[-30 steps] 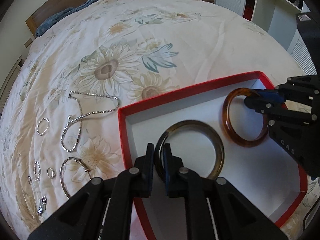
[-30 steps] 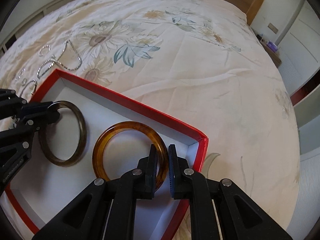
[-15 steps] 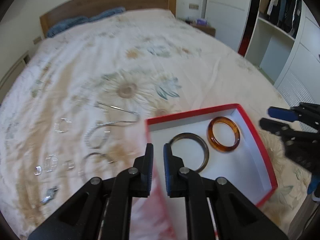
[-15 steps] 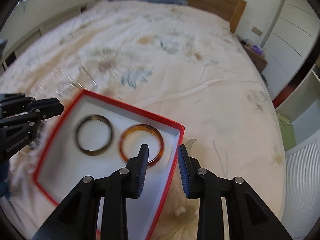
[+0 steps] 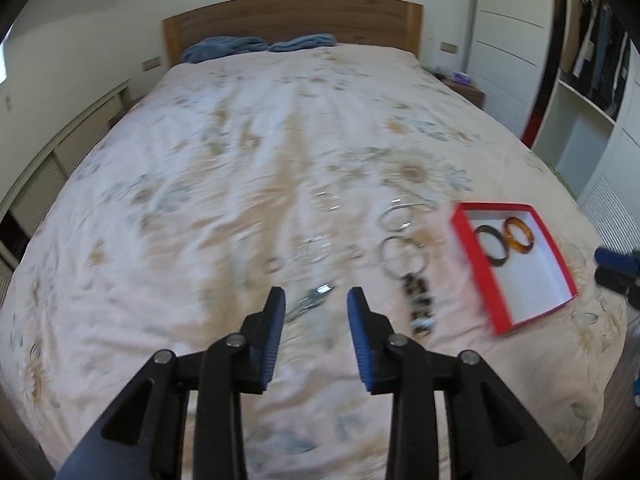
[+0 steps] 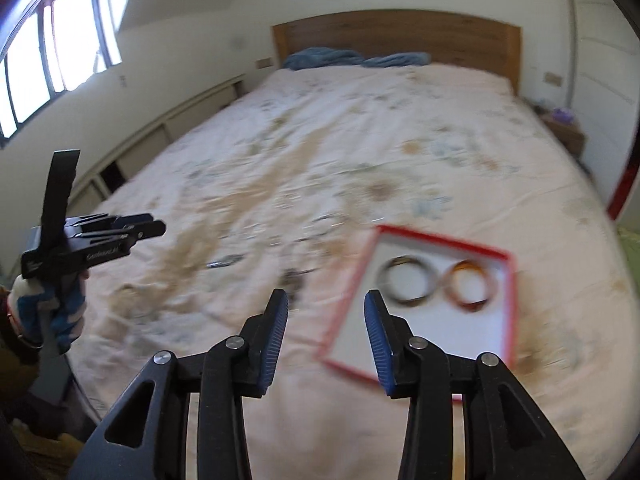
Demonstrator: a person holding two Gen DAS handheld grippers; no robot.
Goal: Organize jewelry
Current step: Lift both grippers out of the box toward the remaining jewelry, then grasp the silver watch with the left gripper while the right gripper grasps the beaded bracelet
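A red box with a white inside lies on the bed at the right. It holds a dark bangle and an amber bangle, side by side; both also show in the right wrist view. Silver rings, a chain, a silver bangle and a patterned clip lie loose on the bedspread left of the box. My left gripper is open and empty, high above the loose pieces. My right gripper is open and empty, above the box's near left corner.
The flowered bedspread covers a large bed with a wooden headboard and blue pillows. A wardrobe stands at the right. The bed's near edge runs below both grippers.
Both grippers let go of the bangles, opened wide and pulled back and up from the box. The bangles stay in the box. The left gripper now faces the loose jewelry.
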